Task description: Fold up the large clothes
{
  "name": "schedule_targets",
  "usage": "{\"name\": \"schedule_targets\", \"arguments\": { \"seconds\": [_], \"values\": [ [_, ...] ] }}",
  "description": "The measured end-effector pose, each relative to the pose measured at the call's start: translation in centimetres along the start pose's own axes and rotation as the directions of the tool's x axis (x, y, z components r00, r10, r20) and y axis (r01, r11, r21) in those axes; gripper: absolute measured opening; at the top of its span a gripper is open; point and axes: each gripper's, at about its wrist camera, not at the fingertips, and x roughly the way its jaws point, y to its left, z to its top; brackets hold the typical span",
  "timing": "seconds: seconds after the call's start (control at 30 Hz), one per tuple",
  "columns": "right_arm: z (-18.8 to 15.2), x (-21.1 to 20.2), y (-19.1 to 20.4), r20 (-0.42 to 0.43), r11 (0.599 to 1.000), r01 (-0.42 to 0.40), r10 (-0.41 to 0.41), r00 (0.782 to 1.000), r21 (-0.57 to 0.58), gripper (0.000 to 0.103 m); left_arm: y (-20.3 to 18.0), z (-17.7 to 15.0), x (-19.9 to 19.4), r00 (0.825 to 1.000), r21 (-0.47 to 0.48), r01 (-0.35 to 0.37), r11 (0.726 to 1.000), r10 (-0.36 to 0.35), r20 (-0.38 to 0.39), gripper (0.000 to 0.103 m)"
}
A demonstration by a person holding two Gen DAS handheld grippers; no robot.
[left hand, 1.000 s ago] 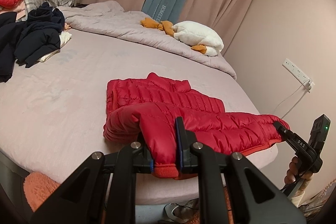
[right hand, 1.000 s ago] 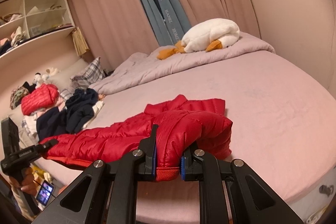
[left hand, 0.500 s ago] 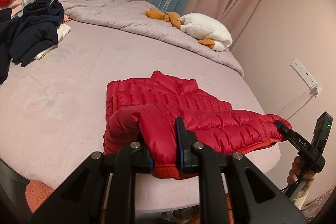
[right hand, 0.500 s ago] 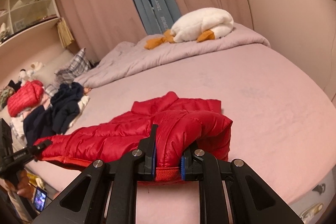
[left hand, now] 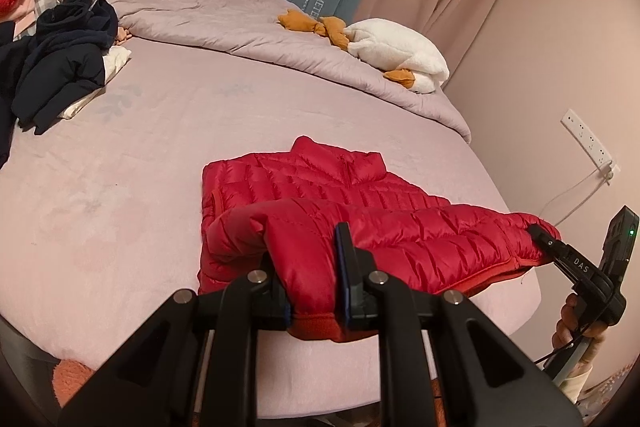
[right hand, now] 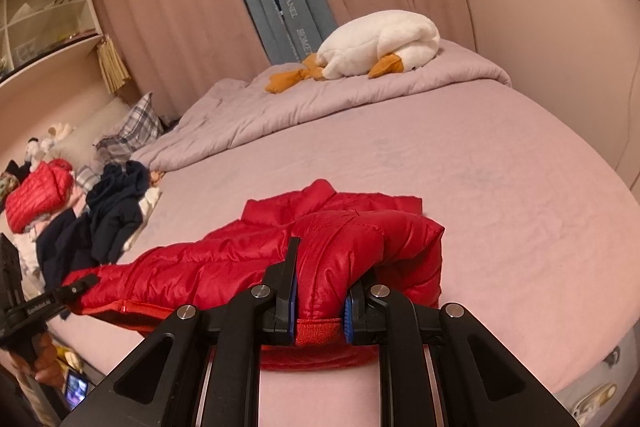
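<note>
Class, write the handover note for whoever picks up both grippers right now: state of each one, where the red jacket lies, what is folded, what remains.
Left gripper: shut on the hem of the red jacket, at its left bottom corner.
Right gripper: shut on the hem at the other corner.
Jacket: collar end lies flat on the bed; the bottom edge is lifted and stretched between both grippers, near the bed's front edge.
Done: jacket laid out, both bottom corners gripped.
Left: probably carry the hem forward onto the collar end, release, then smooth it. The dark clothes pile on the bed looks unfolded.
</note>
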Motion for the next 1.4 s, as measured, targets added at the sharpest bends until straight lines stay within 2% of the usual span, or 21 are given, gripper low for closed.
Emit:
{"name": "schedule_targets", "arguments": {
  "seconds": [1.4],
  "values": [
    [0.3, 1.2, 0.1, 0.021, 1.000, 0.021, -0.021, 1.000, 0.014, 0.017, 0.0, 1.2, 1.7, 0.999, -0.006, -0.032, 0.999, 0.032, -0.016, 0.017]
  ]
}}
